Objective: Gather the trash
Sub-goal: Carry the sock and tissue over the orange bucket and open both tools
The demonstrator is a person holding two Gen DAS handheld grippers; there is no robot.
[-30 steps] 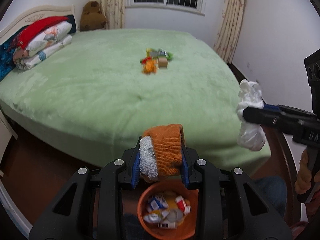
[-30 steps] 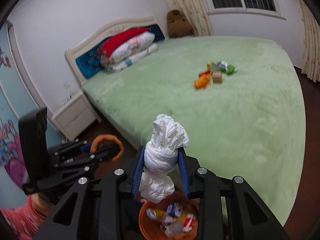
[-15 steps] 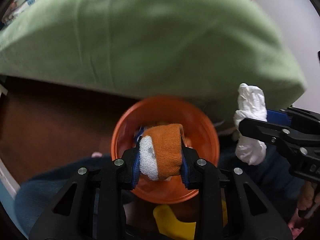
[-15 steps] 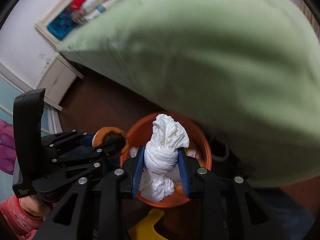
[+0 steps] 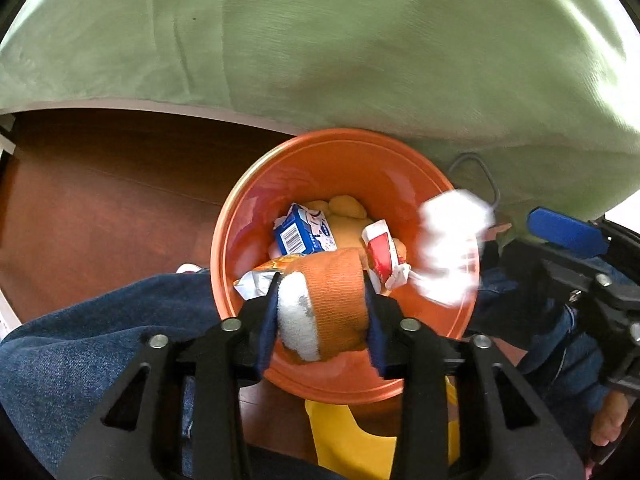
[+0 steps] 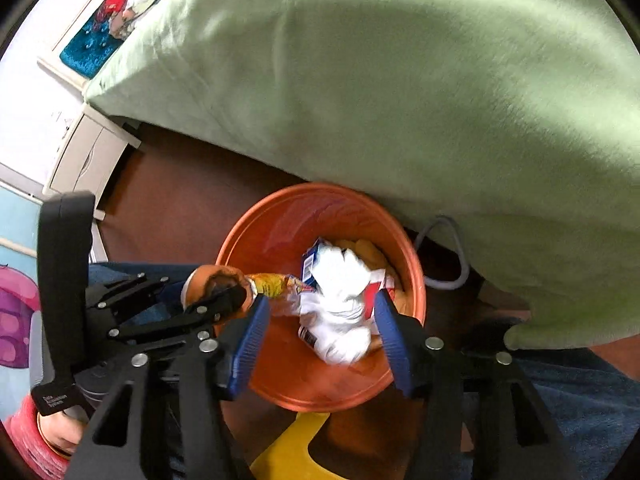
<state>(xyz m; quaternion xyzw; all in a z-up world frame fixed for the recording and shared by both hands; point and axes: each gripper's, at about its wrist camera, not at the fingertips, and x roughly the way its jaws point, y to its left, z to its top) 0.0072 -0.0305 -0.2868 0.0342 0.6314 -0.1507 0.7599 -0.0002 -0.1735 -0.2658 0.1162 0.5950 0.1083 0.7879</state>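
Both grippers are held pointing steeply down over an orange bin (image 5: pixel 348 160) set on a dark wooden floor (image 5: pixel 100 208) against the edge of a green bedspread (image 5: pixel 360 40).

Left gripper (image 5: pixel 322 316): jaws have just been opening. A rolled orange-and-white sock (image 5: pixel 328 300) is seen between the blue pads, apparently still touched on both sides.

Right gripper (image 6: pixel 322 328): jaws have just been opening and are set wide apart. A crumpled white tissue wad (image 6: pixel 340 304) is seen blurred between them, clear of both pads, inside the bin mouth.

In the bin are noted a blue-and-white carton (image 5: pixel 304 232), a red-and-white wrapper (image 5: pixel 380 252) and a yellow-orange snack packet (image 6: pixel 276 284). A denim-clad leg (image 5: pixel 100 340) is seen beside the bin.
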